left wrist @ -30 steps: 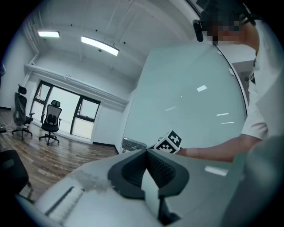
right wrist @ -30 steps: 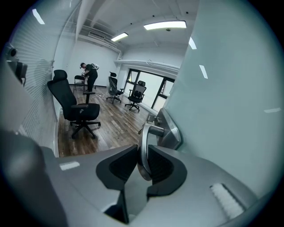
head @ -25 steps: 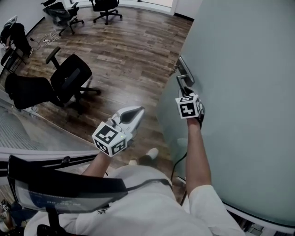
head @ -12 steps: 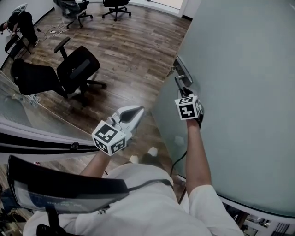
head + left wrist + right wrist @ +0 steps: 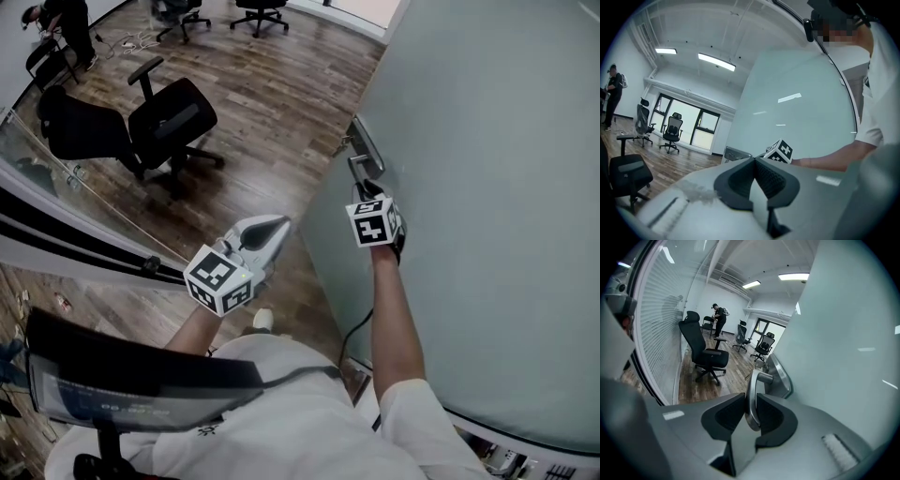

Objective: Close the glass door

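Note:
The frosted glass door (image 5: 487, 187) fills the right of the head view, with its metal lever handle (image 5: 360, 167) on the near edge. My right gripper (image 5: 366, 192) is shut on that handle. In the right gripper view the lever (image 5: 751, 394) stands upright between the two dark pads, gripped on both sides. My left gripper (image 5: 277, 225) hangs free to the left of the door above the wood floor and holds nothing. In the left gripper view its fingertips (image 5: 754, 159) meet, with the glass door (image 5: 787, 117) behind them.
A black office chair (image 5: 169, 122) stands on the wood floor left of the door. A glass partition with a dark frame (image 5: 84, 248) runs across the lower left. More chairs (image 5: 258, 11) and a person (image 5: 61, 14) are at the far end.
The door edge and both grippers have shifted left over the floor. The office chair and the partition frame have slid up and right in the head view. The grip on the handle is unchanged.

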Available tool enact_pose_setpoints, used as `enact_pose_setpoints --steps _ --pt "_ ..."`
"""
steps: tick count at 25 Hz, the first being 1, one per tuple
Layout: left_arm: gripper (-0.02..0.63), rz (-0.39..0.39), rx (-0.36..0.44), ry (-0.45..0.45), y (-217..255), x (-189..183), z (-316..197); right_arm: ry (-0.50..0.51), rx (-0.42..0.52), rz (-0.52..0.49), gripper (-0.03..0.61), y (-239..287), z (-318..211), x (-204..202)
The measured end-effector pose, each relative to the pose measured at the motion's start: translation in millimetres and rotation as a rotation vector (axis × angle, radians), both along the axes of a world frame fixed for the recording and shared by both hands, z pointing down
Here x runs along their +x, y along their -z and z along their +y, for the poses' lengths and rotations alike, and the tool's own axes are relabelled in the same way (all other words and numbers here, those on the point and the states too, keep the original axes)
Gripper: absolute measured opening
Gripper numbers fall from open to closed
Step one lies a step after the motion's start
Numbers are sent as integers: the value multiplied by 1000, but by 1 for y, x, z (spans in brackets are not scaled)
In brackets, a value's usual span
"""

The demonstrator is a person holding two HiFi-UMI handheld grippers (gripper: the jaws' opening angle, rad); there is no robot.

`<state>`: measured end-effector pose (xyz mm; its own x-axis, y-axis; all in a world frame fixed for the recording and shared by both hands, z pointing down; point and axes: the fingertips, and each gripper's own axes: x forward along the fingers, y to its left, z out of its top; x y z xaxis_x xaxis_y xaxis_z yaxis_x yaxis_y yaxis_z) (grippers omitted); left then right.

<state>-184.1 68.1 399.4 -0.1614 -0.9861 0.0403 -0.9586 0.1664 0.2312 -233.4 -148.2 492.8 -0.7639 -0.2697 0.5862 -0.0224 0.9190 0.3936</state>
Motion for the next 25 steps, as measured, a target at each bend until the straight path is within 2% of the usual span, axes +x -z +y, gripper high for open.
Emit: enact_pose_setpoints --steps 8,13,25 --pt "5 0 -33 92 -4 60 36 76 -17 -27 80 0 37 21" --pt "5 1 -61 177 -3 79 58 125 -27 -34 78 0 57 18" --pt "5 49 -135 368 -25 72 124 225 -24 -32 78 -4 120 -20"
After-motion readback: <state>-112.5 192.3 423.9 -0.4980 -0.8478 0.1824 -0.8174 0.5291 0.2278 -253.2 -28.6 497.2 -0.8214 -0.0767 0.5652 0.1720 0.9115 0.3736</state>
